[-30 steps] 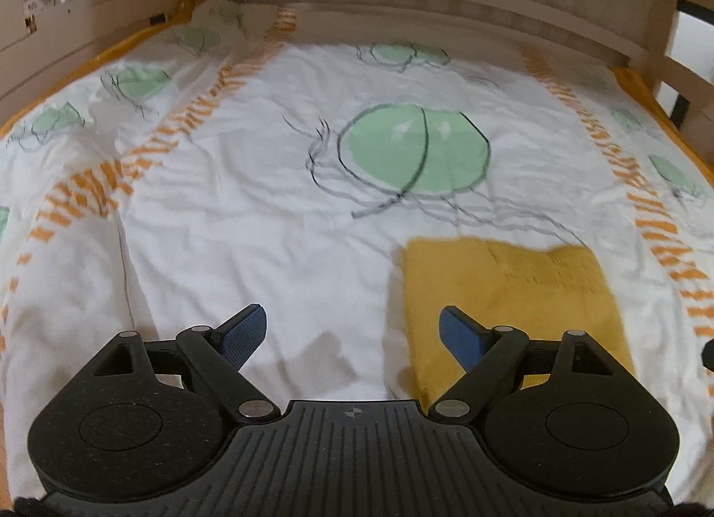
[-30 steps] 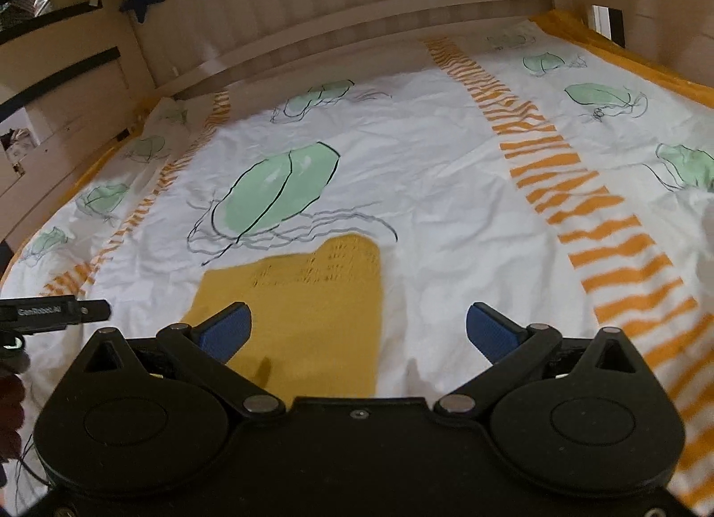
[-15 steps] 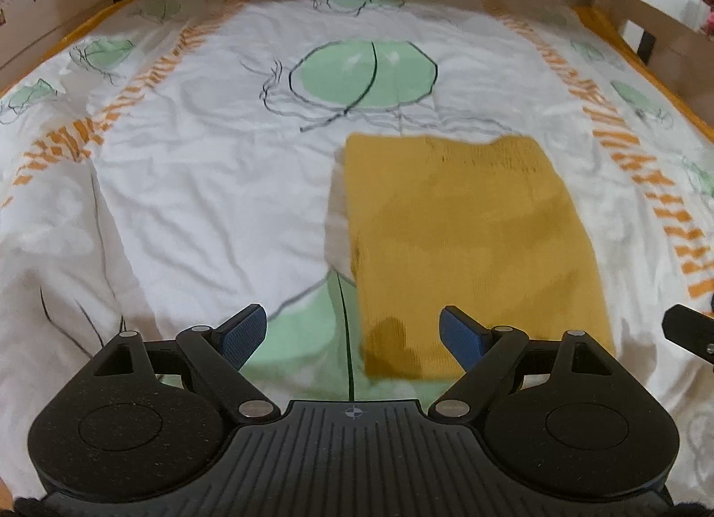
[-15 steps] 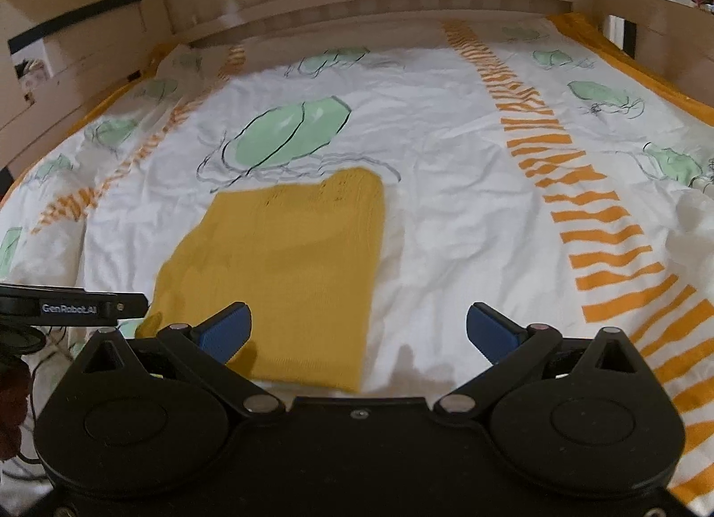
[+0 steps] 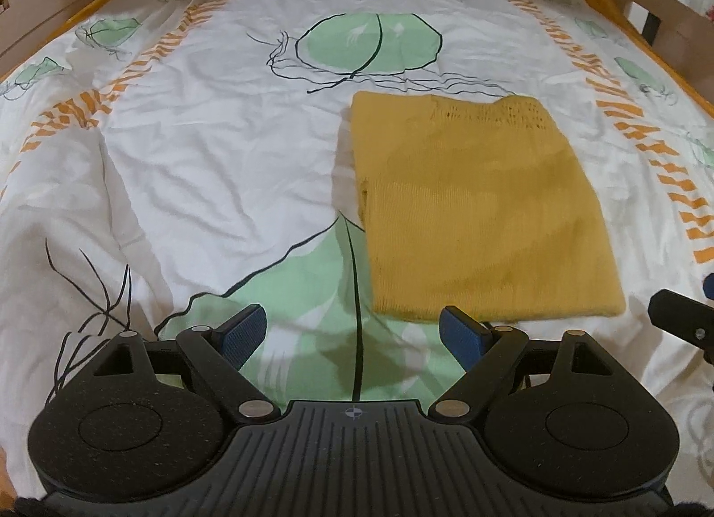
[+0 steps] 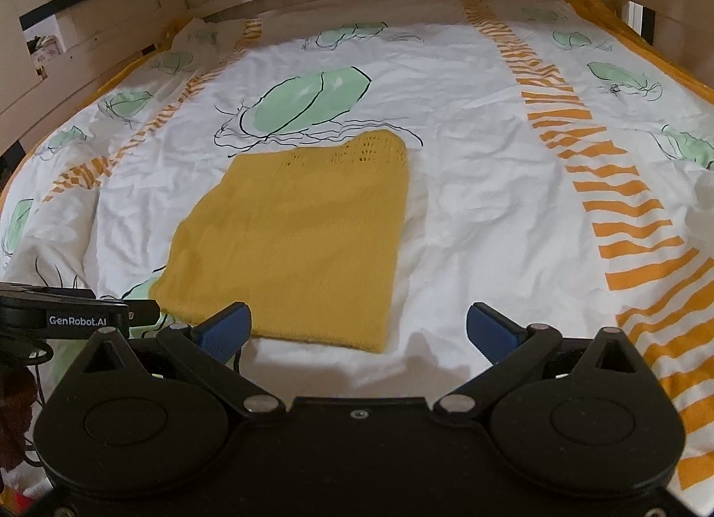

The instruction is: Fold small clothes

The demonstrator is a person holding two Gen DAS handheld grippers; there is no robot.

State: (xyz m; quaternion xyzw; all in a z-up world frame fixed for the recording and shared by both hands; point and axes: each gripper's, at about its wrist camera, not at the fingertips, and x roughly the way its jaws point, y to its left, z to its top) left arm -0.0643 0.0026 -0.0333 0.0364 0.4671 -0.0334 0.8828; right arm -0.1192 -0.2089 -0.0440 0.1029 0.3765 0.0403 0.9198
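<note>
A: Left view first. Where's the knit?
B: The yellow knit [image 5: 482, 213] lies flat on the bedsheet [image 5: 214, 151], right of centre, long axis running near to far, lacy end at the far side. The left gripper [image 5: 352, 334] stands wide, nothing between its pads, just short of the knit's near edge.
A: Right view?
B: The knit [image 6: 299, 235] sits left of centre, lacy end far. The right gripper [image 6: 357, 331] is wide, empty, at the near edge.
</note>
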